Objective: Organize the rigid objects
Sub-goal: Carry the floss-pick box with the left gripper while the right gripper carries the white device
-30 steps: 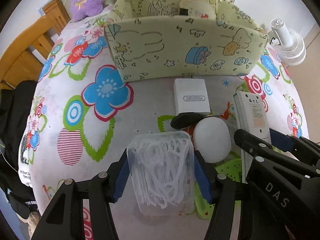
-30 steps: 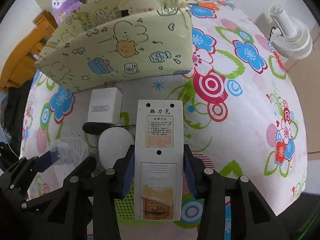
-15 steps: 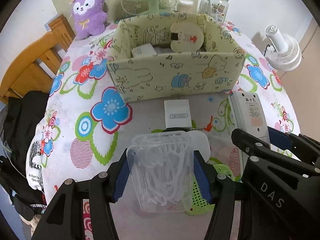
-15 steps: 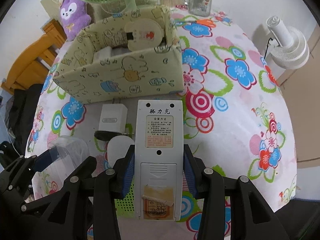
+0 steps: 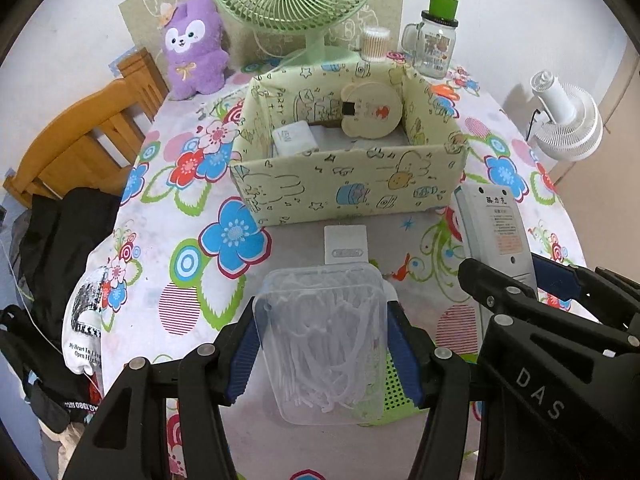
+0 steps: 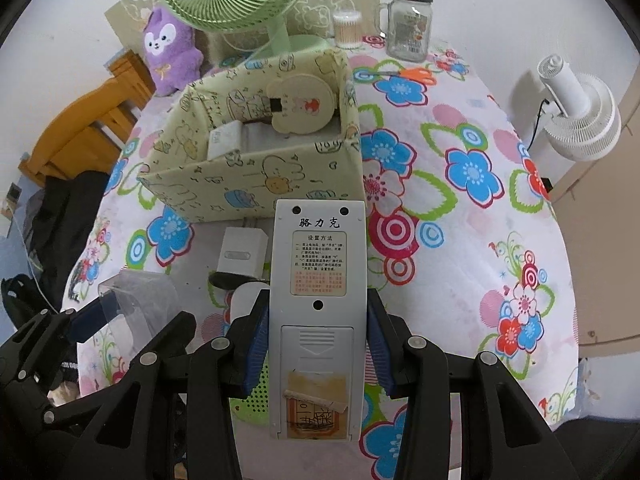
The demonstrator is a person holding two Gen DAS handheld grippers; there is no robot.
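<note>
My left gripper [image 5: 322, 344] is shut on a clear plastic box of white floss picks [image 5: 322, 340], held above the table. My right gripper [image 6: 318, 344] is shut on a white remote control [image 6: 318, 300], back side up; it also shows in the left wrist view [image 5: 498, 232]. A pale yellow cartoon-print storage box [image 5: 348, 188] stands ahead in the left wrist view and ahead and to the left in the right wrist view [image 6: 256, 188]; it holds a round cream bear-shaped item [image 5: 370, 110] and a white block [image 5: 294, 138]. A white charger [image 5: 346, 246] lies before the box.
A green mesh tray [image 6: 256, 396] and a white rounded object [image 6: 244, 300] lie below the grippers. A green fan [image 5: 296, 0], purple plush [image 5: 194, 48], glass jar [image 5: 434, 40] and cotton swab tub [image 5: 376, 42] stand at the back. A white fan [image 5: 568, 124] is right, a wooden chair [image 5: 80, 140] left.
Both grippers have risen and pulled back with their objects held, so the storage box's inside and the back of the table have come into view.
</note>
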